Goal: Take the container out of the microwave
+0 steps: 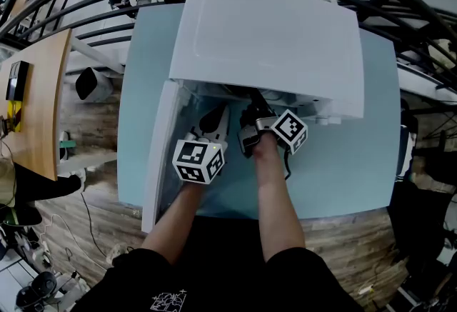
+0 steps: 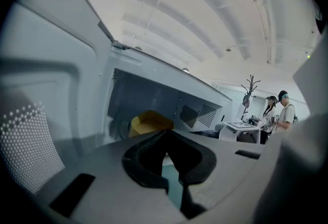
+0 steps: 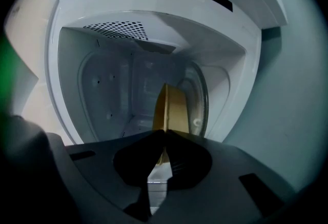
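The white microwave (image 1: 271,39) stands on a pale blue table (image 1: 350,160) with its door (image 1: 156,160) swung open to the left. A yellow container (image 3: 174,107) sits inside the cavity, seen edge-on in the right gripper view. My right gripper (image 3: 165,133) reaches into the opening and is shut on the container's near wall. In the left gripper view the same container (image 2: 148,121) shows just beyond my left gripper (image 2: 165,135), whose tips meet with nothing between them. From the head view the left gripper (image 1: 214,118) and right gripper (image 1: 251,107) are side by side at the opening, and the container is hidden.
The open door (image 2: 31,130) stands close on the left of the left gripper. The cavity walls (image 3: 102,84) enclose the container. Two people (image 2: 277,115) stand far off in the room. A wooden desk (image 1: 36,103) lies left of the table.
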Available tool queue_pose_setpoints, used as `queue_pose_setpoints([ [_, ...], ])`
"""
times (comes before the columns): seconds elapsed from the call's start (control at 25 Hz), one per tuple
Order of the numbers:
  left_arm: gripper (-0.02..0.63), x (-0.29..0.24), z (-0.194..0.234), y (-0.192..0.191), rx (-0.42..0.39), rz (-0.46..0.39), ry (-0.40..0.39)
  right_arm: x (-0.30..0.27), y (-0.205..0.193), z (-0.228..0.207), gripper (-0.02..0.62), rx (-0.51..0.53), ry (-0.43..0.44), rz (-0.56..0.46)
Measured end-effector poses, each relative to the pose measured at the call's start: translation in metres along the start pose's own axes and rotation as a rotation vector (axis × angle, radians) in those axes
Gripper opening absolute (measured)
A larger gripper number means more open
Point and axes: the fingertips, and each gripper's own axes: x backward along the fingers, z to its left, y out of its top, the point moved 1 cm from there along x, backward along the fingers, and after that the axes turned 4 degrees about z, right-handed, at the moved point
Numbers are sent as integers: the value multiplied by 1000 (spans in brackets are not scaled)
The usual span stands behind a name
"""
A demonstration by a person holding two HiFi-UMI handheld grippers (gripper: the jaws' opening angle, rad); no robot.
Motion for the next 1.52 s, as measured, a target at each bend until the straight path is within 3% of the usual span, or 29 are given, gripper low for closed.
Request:
queue_pose_setpoints([
  [0.76, 6, 9, -8, 3, -5, -15, 16, 18, 0, 9, 20, 21, 28, 26],
  [1.52, 6, 36, -52, -2, -34, -28, 37, 84, -14, 12, 18, 83, 16, 125],
])
